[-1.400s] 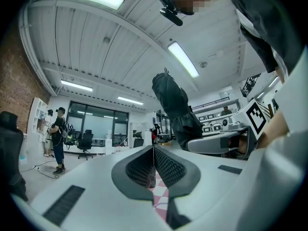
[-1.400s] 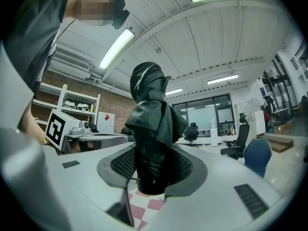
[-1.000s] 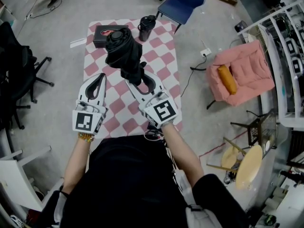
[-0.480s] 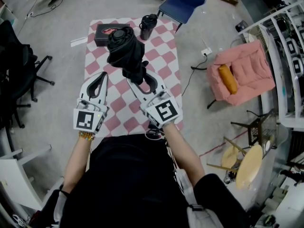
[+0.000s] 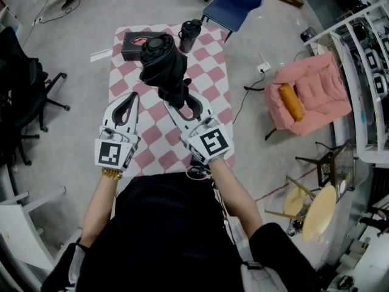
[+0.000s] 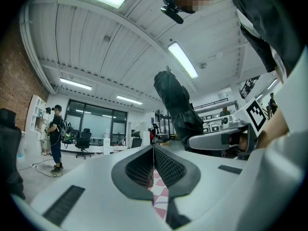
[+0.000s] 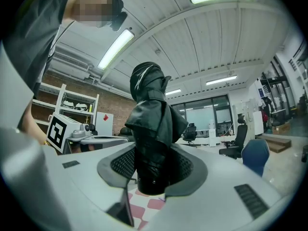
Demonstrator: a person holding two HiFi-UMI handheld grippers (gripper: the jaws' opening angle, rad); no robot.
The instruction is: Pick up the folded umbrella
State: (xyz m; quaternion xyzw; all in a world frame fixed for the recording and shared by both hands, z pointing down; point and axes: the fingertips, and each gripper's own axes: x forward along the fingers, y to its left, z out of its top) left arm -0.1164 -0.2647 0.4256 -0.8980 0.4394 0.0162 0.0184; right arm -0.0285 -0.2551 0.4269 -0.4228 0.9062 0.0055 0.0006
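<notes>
both gripper views tell: right fingers (image 7: pixel 124 163) pinch the umbrella (image 7: pixel 151 124), left fingers (image 6: pixel 171 170) pressed together.

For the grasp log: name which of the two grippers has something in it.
The right gripper, clamped on the folded umbrella; the left gripper is shut and empty.

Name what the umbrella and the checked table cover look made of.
Umbrella: black synthetic fabric, probably nylon or polyester, with a slight sheen; its crumpled folds catch the light.
Tablecloth: pink-and-white checked sheet, matte; whether cloth or vinyl, I cannot tell.
</notes>
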